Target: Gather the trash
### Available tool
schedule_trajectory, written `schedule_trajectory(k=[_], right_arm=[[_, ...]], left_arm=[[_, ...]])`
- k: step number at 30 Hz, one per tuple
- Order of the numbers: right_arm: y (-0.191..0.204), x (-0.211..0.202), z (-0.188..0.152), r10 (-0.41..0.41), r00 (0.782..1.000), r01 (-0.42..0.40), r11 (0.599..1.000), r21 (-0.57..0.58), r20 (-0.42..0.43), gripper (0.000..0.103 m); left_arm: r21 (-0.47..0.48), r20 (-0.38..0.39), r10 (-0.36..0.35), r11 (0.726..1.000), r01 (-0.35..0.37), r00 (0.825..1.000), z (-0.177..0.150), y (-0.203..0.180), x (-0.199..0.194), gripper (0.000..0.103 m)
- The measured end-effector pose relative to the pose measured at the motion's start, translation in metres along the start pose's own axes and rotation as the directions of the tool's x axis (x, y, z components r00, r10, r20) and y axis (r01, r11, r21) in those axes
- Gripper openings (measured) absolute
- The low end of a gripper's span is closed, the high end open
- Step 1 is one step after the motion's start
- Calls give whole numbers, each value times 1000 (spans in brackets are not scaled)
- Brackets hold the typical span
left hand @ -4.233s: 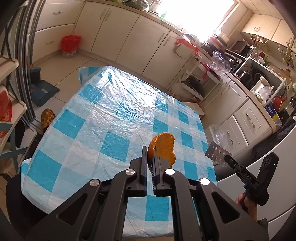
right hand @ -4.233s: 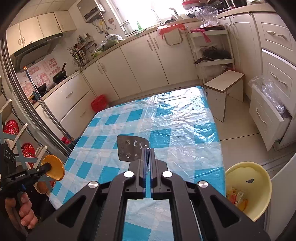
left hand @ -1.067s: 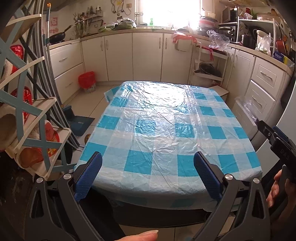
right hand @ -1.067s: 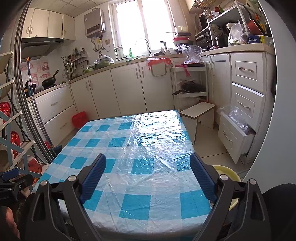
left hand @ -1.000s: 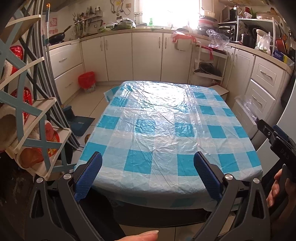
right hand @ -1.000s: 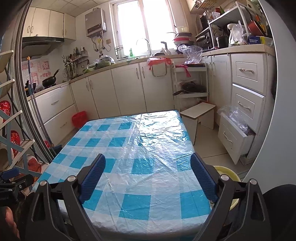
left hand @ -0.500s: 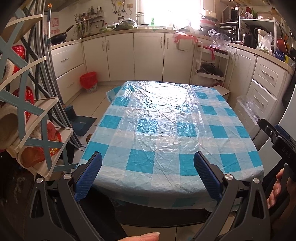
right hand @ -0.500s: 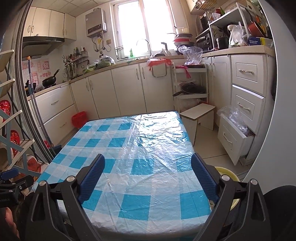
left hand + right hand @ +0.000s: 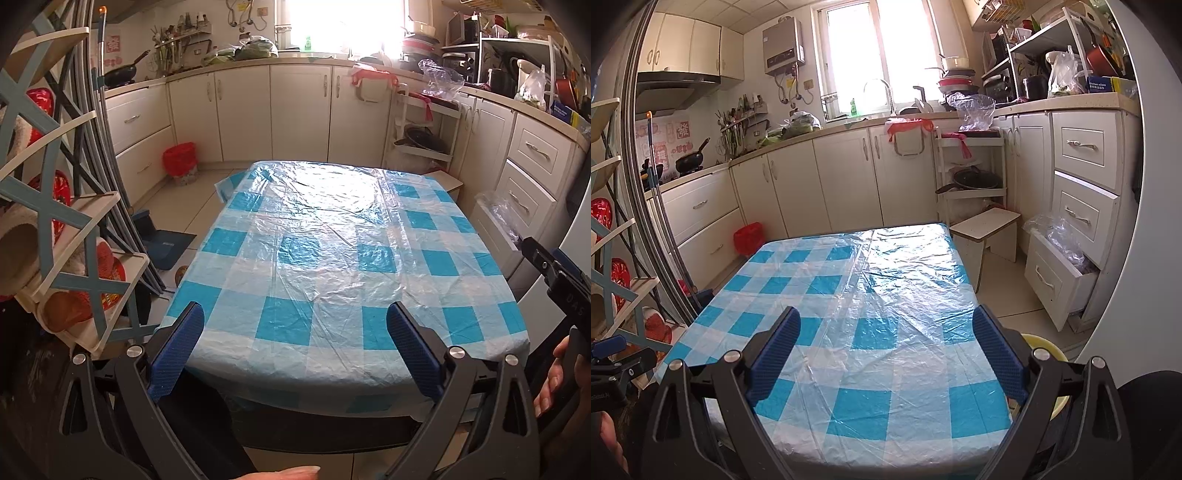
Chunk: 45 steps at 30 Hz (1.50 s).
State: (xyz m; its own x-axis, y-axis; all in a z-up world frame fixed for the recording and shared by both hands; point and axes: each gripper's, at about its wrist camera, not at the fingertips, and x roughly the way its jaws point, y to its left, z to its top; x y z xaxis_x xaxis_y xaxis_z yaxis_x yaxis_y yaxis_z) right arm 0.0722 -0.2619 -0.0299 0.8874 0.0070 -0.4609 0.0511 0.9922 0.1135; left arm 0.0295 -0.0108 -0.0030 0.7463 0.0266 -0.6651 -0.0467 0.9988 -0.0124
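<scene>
The table [image 9: 332, 240] has a blue and white checked cloth under clear plastic, and no trash lies on it in either view. My left gripper [image 9: 295, 343] is open and empty, held back from the table's near edge. My right gripper [image 9: 886, 350] is open and empty over the table's near end [image 9: 886, 332]. A yellow bin [image 9: 1043, 350] stands on the floor at the table's right, mostly hidden behind the right finger. The right gripper's body [image 9: 557, 273] shows at the right edge of the left wrist view.
White cabinets [image 9: 849, 184] line the far and right walls. A drawer with a plastic bag [image 9: 1060, 273] stands open at the right. A small stool [image 9: 986, 225] sits past the table. A red basket [image 9: 180, 162] is on the floor. A rack [image 9: 55, 221] stands at the left.
About four seconds ago the left gripper held an orange peel and the right a foil blister pack; both are now open and empty. Over the last second, almost nothing has moved.
</scene>
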Motion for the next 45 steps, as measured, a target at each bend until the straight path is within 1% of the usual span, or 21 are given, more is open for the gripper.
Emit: schedule_trajectory(k=[45], right_arm=[[0,-3,3,4,1000,-4,1000,-4,6,92]], left_arm=[[-16,2,8,1000,-8,1000,-1,7,-3,95]])
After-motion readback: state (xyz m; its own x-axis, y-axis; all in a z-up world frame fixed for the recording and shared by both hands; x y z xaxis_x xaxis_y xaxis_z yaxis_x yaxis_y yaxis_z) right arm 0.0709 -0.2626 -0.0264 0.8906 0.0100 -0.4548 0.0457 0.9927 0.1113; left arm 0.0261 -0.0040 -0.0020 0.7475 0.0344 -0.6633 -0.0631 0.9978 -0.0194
